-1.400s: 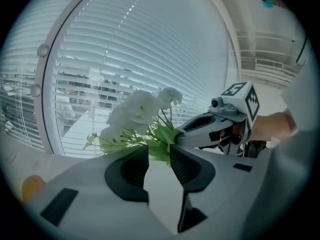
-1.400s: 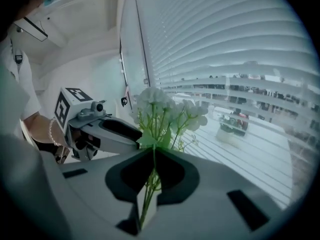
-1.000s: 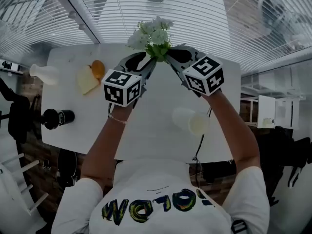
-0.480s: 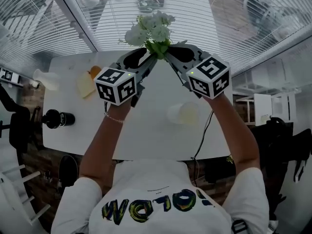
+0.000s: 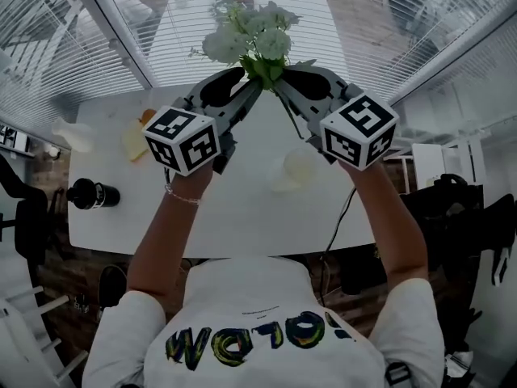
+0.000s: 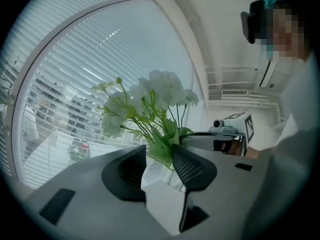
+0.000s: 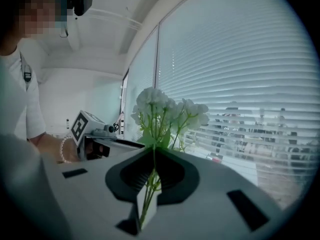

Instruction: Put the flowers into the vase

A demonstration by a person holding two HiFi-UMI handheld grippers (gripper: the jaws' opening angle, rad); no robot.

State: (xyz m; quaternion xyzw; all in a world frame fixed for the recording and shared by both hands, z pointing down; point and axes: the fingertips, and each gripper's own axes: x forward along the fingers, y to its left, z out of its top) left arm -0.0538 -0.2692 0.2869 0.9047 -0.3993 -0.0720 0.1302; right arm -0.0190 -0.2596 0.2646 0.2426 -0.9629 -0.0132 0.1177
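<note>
The flowers (image 5: 249, 43), white blooms on green stems, are held in the air above the far edge of the table (image 5: 242, 217), in front of the window blinds (image 5: 97, 47). The right hand-held gripper (image 7: 152, 156) has its jaws closed on the stems, which run down between the pads. The left hand-held gripper (image 6: 159, 151) has its jaws narrowly apart, gripping the leafy base of the bunch, which fills the gap and touches both. The two meet tip to tip under the blooms. A pale cup-shaped vessel (image 5: 292, 168) sits on the table below, right of centre.
</note>
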